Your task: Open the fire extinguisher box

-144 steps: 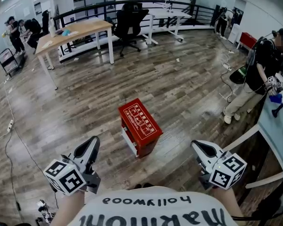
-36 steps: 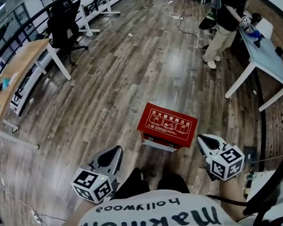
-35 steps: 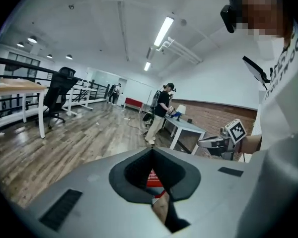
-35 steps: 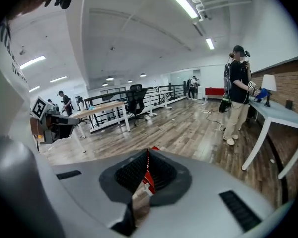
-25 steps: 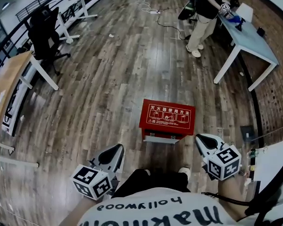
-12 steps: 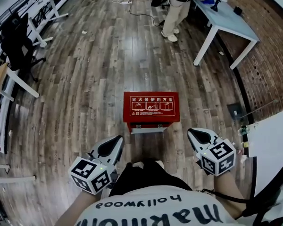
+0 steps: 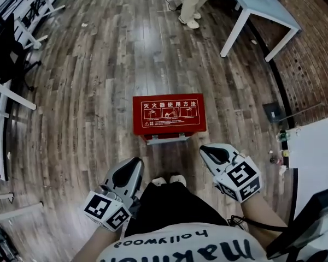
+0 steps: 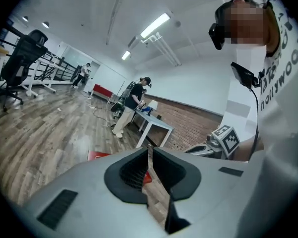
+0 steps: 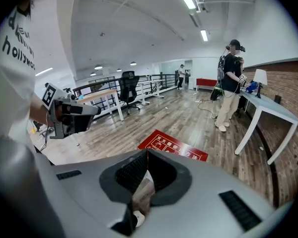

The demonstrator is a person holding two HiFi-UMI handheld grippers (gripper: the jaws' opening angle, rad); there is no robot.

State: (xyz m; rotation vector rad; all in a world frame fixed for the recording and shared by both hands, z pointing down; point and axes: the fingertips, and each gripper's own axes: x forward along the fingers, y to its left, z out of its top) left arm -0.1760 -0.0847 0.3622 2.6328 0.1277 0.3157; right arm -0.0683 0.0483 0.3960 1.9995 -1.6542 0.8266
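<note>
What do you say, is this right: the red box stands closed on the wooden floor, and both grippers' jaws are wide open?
No: the left gripper and right gripper are shut, empty, as both gripper views show. The red box does stand closed on the wooden floor.

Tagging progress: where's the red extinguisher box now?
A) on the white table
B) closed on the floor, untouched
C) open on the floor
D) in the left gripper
B: the red box sits closed on the wood floor, clear of the left gripper and the right gripper, both shut.
</note>
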